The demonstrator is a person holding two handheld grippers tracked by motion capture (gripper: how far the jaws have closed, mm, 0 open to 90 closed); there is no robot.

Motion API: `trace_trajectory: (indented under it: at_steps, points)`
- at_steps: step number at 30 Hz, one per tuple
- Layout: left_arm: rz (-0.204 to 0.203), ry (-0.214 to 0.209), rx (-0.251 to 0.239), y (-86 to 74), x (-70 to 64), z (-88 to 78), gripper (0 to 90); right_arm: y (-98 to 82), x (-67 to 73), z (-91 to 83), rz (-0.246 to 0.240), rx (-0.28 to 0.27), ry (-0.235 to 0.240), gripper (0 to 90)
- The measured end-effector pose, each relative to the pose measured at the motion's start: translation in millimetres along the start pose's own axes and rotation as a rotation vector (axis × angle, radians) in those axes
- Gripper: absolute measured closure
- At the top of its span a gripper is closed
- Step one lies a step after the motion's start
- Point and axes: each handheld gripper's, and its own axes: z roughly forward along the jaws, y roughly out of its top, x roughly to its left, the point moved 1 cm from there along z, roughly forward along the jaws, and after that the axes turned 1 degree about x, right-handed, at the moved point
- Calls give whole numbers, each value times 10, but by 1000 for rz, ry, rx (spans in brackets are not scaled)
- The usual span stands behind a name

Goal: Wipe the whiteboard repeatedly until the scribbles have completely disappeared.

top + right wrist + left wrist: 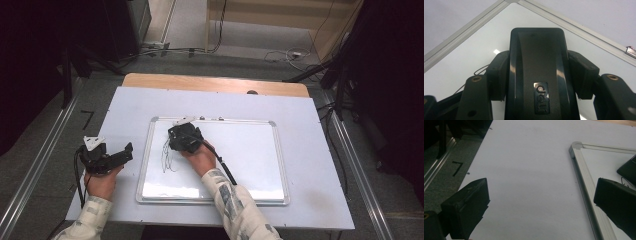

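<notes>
A whiteboard (pixel 250 155) with a silver frame (pixel 584 182) lies flat on the white-covered table (pixel 125 110). Thin black scribbled lines (pixel 168 157) mark its left part. My right gripper (pixel 184 137) is over the board's upper left area, just right of the scribble. It is shut on a black board eraser (pixel 537 65) with a small logo plate, whose front end points at the board's corner (pixel 509 2). My left gripper (pixel 127 150) hovers over the table left of the board, open, with bare table between its jaws (pixel 541 200).
The wooden table edge (pixel 215 84) shows at the back beyond the white cover. Metal rails (pixel 40 165) run along the floor on both sides. Cables (pixel 285 55) lie on the floor behind. The right half of the board is unmarked.
</notes>
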Motion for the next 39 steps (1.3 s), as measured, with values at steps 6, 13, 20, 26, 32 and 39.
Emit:
trace_trajectory:
  at_steps: [6, 13, 20, 26, 32, 39]
  points:
    - [0, -1, -1, 0, -1, 0, 4, 2, -8, -7, 2, -3, 10, 384]
    - [1, 1, -1, 2, -11, -6, 4, 6, 7, -2, -24, 4, 10, 392]
    - [4, -1, -5, 3, -18, -12, 4, 26, 28, 0, -48, 31, 16, 394]
    - [4, -1, -4, 3, -18, -13, 5, 17, 66, -16, -63, 44, 31, 395]
    - [4, 0, -4, 2, -18, -14, 4, 12, 83, -32, -86, 55, 56, 395]
    - [-2, 3, -5, -6, 4, -28, 4, 62, -89, 18, -44, 54, 20, 394]
